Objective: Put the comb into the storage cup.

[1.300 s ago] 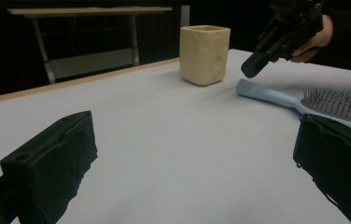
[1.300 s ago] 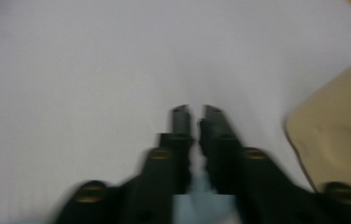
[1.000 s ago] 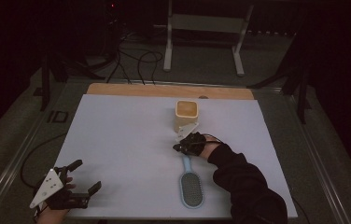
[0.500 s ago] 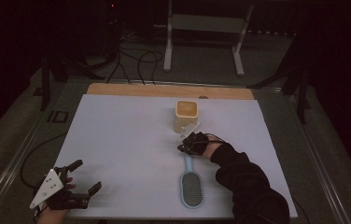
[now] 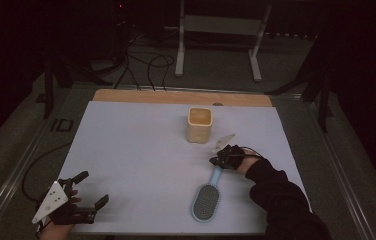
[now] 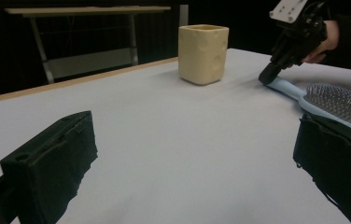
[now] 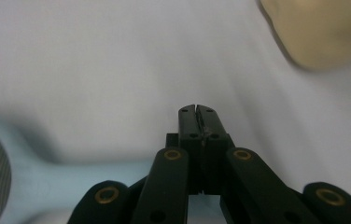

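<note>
On the white worktop (image 5: 141,150) a light-blue hairbrush (image 5: 206,196) lies bristles up, near a cream square cup (image 5: 199,124). The right hand-held gripper (image 5: 215,161) sits at the tip of the brush handle, its 2 jaws pressed together on nothing. The left hand-held gripper (image 5: 92,189) rests spread wide at the worktop's near-left corner.

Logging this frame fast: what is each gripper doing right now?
Left gripper: open, empty, low over the table's near left corner.
Right gripper: jaws shut together at the tip of the blue hairbrush handle; nothing visible between them.
</note>
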